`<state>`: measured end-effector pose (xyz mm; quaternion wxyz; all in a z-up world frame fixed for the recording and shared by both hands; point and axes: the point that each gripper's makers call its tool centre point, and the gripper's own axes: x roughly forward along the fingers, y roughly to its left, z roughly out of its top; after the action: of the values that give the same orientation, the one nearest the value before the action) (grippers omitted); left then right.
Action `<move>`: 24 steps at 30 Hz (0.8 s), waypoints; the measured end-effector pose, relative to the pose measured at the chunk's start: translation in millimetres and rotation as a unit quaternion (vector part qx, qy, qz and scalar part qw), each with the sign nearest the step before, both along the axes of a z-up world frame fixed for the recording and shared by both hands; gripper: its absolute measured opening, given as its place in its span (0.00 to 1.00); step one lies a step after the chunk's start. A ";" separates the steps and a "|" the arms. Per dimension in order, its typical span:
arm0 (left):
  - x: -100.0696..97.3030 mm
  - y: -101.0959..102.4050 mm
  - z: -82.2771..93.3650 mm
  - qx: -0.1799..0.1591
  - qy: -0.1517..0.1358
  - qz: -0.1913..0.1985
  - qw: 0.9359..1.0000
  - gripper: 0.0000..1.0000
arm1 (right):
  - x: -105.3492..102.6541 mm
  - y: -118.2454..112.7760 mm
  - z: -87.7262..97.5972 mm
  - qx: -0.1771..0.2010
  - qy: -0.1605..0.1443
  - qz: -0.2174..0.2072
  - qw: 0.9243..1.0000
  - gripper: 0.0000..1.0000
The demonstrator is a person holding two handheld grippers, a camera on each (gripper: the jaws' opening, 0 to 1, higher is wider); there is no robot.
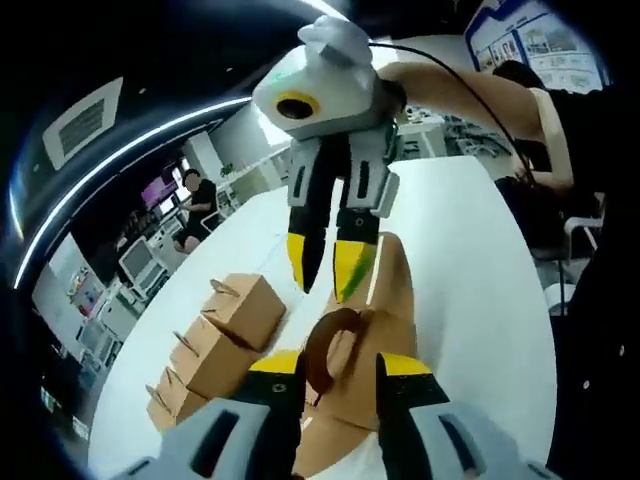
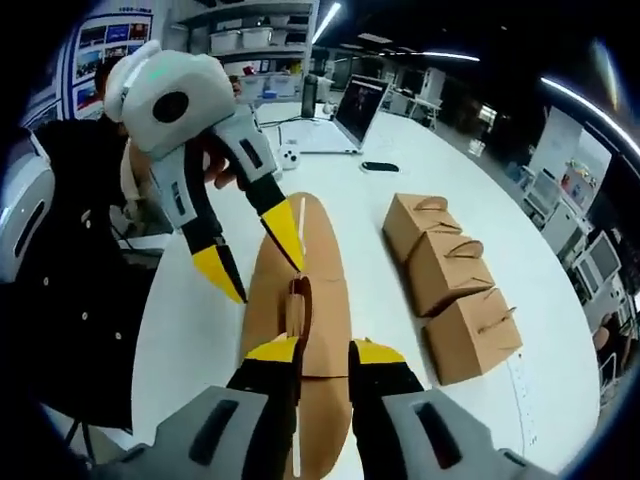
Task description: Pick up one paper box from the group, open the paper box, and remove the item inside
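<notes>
Your left gripper (image 1: pixel 340 372) comes up from the bottom of the left gripper view with its yellow-tipped jaws set narrowly on either side of the brown handle loop (image 1: pixel 328 347) of the paper box (image 1: pixel 385 300). The jaws look closed on that loop, though you cannot see the pinch itself. In the right gripper view this same gripper (image 2: pixel 262 258) enters from the upper left, and there its two yellow tips stand well apart, one beside the box, one over its top.

Your right gripper (image 2: pixel 322 352) rises from the bottom of the right gripper view, jaws narrow, flanking the near end of the handle strip (image 2: pixel 298 305) on the flattened, opened box (image 2: pixel 310 290). Whether they actually grip the cardboard you cannot tell. In the left gripper view it (image 1: pixel 328 268) hangs down from above, tips pointing at the box just beyond the loop, with a slim gap between them.

The box lies long and flat on the white table (image 2: pixel 390 215), between your two grippers.

To its side sits a row of three closed paper boxes (image 2: pixel 452 282) with handles on top, touching one another; in the left gripper view they (image 1: pixel 215 345) sit left of your jaws.

Farther along the table are an open laptop (image 2: pixel 352 112) and a small dark object (image 2: pixel 380 166). A person in dark clothes (image 2: pixel 70 250) stands at the table's edge.
</notes>
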<state>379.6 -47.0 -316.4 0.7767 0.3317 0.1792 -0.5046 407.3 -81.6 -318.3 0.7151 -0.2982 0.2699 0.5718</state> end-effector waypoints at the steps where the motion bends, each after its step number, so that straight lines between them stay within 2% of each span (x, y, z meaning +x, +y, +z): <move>1: 1.6 -0.6 1.3 0.000 -0.001 0.000 1.000 0.29 | -0.2 1.2 0.0 0.002 0.002 0.002 1.000 0.20; 3: 3.4 -1.9 1.9 0.004 -0.003 -0.007 1.000 0.27 | 0.1 3.3 -1.2 0.001 0.004 0.005 1.000 0.19; 6: 5.2 -4.3 0.2 0.009 0.005 -0.015 1.000 0.16 | 0.9 5.0 -3.7 -0.003 0.007 0.010 1.000 0.18; 7: 6.0 -4.9 -0.3 0.009 0.007 -0.014 1.000 0.15 | 0.9 5.4 -4.2 -0.003 0.008 0.011 1.000 0.18; 12: 9.4 -4.7 -4.9 0.023 0.000 -0.016 1.000 0.15 | 1.5 4.9 -6.6 -0.003 0.015 0.011 1.000 0.17; 24: 11.8 -4.4 -5.4 0.034 0.007 -0.025 0.999 0.17 | -5.2 6.3 -9.8 0.006 0.031 0.026 0.999 0.17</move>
<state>391.4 -51.4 -321.8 0.7511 0.3586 0.1930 -0.5196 402.1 -75.3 -328.1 0.6931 -0.2825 0.2807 0.6009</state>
